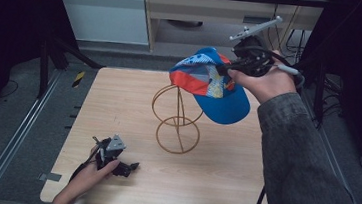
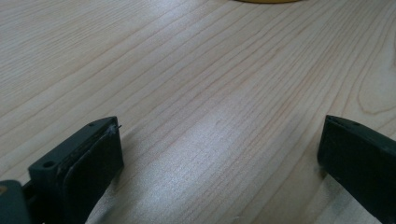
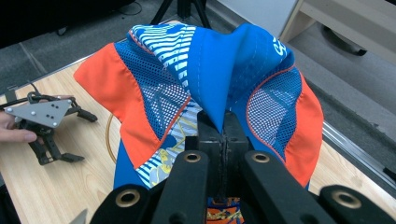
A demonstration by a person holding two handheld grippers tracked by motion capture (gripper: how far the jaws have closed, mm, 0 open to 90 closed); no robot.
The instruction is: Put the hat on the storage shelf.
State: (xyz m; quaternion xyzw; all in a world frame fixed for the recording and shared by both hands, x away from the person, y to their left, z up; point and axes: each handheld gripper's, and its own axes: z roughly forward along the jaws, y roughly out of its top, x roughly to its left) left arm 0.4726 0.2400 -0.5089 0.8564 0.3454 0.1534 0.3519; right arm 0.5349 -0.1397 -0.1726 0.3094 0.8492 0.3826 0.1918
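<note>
Wooden table [image 1: 221,186]: left gripper [image 1: 135,167] rests near the front-left corner, jaws apart, empty. Wire stand [image 1: 178,122] at mid-table is bare. Right gripper [image 1: 224,68] pinches the cap [image 1: 211,85], held above the stand; seating it remains.

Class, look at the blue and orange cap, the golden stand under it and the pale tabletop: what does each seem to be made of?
Blue and orange cap: fabric with mesh panels; holes and stitching show. Golden stand: probably thin metal wire, bent into hoops. Pale tabletop: wood or wood-look laminate, with grain lines and a soft sheen.
</note>
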